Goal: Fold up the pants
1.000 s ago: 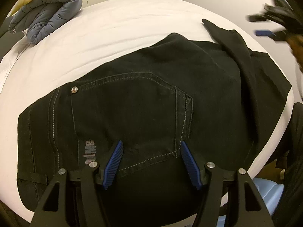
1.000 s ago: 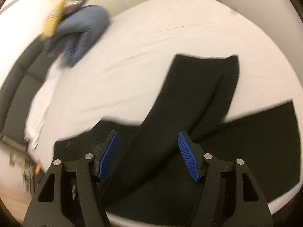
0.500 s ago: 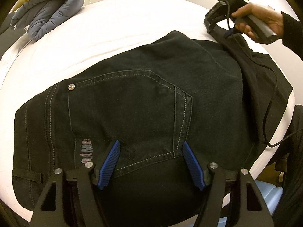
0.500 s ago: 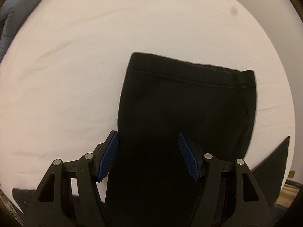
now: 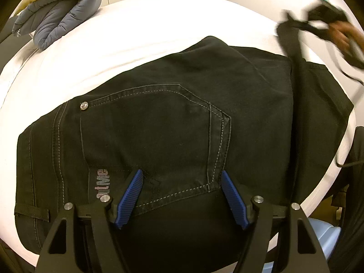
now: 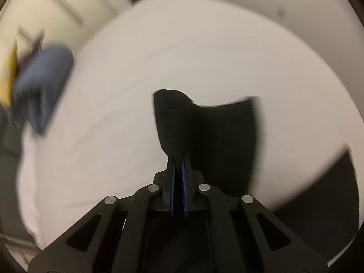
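Pinching the leg hem of the black pants [image 6: 204,136], the right gripper [image 6: 179,159] has jaws pressed together. Left gripper [image 5: 182,182], jaws spread, hovers above the back pocket [image 5: 154,136].

Pants [image 5: 159,136]: lying flat on the bed [image 5: 159,34], across its near edge.
Jacket [image 5: 59,25]: on the bed's far left corner, well apart from the pants.
Pant leg [image 6: 209,136]: on the right, its end raised above the bed.

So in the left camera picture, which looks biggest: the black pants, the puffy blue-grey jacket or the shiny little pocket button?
1. black jeans, filling most of the view, partly because they lie close to the camera
2. folded blue-grey puffer jacket, farther back, so its true size is unsure
3. silver pocket rivet, tiny
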`<state>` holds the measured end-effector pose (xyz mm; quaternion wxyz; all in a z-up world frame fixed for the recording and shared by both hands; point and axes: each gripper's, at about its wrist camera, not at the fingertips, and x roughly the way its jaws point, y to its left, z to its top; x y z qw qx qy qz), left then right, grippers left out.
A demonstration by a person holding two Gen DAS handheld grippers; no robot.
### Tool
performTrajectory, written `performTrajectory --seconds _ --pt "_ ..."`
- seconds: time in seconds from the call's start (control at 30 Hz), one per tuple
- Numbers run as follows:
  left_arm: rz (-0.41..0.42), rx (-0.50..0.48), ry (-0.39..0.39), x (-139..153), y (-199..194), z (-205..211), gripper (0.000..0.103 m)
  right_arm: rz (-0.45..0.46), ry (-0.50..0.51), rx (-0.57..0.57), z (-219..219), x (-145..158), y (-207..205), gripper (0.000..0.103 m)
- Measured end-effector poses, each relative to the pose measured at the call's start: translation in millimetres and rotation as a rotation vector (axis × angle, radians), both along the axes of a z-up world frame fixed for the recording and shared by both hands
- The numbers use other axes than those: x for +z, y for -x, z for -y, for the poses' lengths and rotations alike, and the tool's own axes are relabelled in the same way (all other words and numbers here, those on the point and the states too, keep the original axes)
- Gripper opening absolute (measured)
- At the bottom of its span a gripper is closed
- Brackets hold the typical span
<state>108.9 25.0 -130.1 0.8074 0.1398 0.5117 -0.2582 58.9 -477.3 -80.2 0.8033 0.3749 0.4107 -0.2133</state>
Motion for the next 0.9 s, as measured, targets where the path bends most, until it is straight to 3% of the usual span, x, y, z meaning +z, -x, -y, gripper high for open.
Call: performTrajectory --seconds 0.1,0.17,0.23,0.33,0.5,0.63,0.7,0.73,0.8,0.9 --pt "-0.007 0.005 -0.003 1 -2 3 0.073 0.17 -0.083 -0.155 34 5 97 0.004" --pt "-0.014 0.008 -0.01 1 -4 6 0.074 0.23 -0.171 -0.288 54 -20 168 0.004" --pt "-0.019 0.008 -0.021 1 -6 9 0.077 0.22 -0.225 -0.377 60 -52 222 0.004" --pt "-0.032 0.015 -0.039 2 -10 13 0.078 0.21 -0.273 -0.454 49 -92 270 0.004" --pt "-0.051 0.041 -0.049 2 -14 17 0.082 0.258 -0.305 -0.475 52 -106 280 0.004" --pt "-0.055 0.052 -0.062 1 -16 21 0.086 0.277 -0.371 -0.515 31 -119 310 0.004" --pt "-0.058 0.051 -0.072 2 -16 23 0.087 0.281 -0.403 -0.531 -6 -124 313 0.004" --pt "-0.059 0.049 -0.076 2 -16 24 0.088 0.28 -0.405 -0.529 -27 -120 300 0.004" --pt "-0.061 0.048 -0.079 1 -18 27 0.09 0.259 -0.352 -0.544 -34 -113 316 0.002" --pt "-0.06 0.051 -0.075 0 -20 27 0.093 0.287 -0.366 -0.582 -18 -121 336 0.003"
